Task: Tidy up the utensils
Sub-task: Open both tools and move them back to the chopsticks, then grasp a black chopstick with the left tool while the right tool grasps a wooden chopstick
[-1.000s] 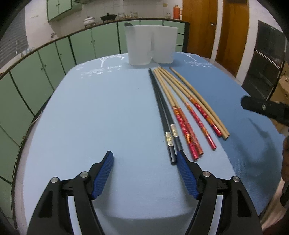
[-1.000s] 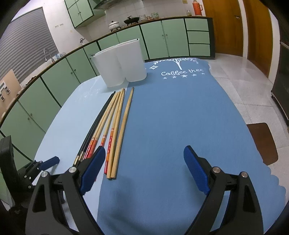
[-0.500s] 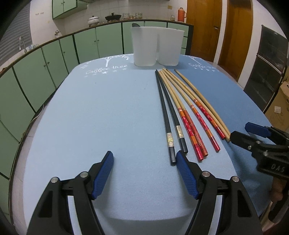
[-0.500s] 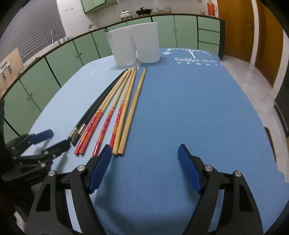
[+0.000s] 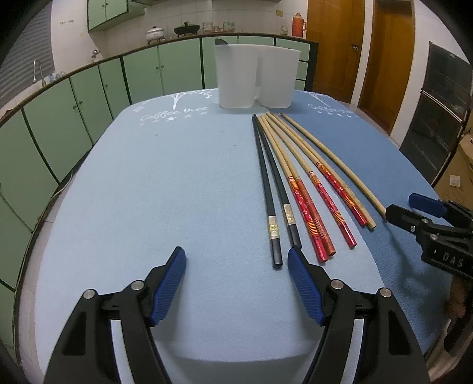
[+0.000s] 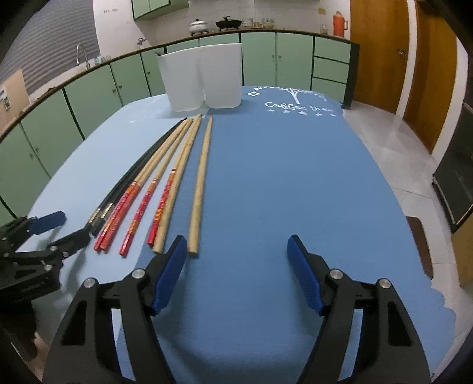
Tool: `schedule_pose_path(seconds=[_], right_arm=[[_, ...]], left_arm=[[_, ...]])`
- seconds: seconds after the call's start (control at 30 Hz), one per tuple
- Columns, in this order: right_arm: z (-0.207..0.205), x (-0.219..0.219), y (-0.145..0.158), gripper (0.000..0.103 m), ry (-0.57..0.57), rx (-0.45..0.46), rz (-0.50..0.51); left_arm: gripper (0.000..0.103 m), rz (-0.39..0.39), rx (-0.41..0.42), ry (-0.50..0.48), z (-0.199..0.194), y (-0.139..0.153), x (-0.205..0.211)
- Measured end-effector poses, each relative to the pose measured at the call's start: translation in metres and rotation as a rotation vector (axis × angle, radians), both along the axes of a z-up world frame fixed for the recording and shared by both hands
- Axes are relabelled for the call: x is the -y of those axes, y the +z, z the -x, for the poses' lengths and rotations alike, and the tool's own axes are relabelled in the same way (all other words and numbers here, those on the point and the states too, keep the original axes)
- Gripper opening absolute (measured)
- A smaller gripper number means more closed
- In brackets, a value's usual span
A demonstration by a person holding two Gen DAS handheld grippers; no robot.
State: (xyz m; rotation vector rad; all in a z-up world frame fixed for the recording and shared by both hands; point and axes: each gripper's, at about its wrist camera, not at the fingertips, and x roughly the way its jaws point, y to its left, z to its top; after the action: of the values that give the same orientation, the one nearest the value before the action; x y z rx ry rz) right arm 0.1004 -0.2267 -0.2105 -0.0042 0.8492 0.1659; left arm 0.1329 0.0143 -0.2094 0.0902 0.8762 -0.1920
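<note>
Green cabinets line the tiled kitchen wall, beside wooden doors and a pale floor.

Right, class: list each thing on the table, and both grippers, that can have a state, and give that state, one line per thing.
Left gripper: open, nothing between its jaws.
Right gripper: open, jaws have just been closing, nothing between them.
Black chopsticks: lying flat on the cloth, not held.
Red-handled chopsticks: lying flat, fanned out, not held.
Plain wooden chopsticks: lying flat, not held.
White holder: upright at the far end; contents mostly hidden.
</note>
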Motion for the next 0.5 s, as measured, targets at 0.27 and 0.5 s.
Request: schedule_pose_path(seconds=[0.27, 0.5], right_arm=[[0.002, -0.019, -0.005, 0.043, 0.036, 0.034, 0.028], [0.004, -0.019, -0.004, 0.032, 0.034, 0.048, 0.022]], left_arm=[[0.055, 0.018, 0.021, -0.011, 0.001, 0.0, 0.004], [0.042, 0.029, 0.035, -0.026, 0.003, 0.0, 0.01]])
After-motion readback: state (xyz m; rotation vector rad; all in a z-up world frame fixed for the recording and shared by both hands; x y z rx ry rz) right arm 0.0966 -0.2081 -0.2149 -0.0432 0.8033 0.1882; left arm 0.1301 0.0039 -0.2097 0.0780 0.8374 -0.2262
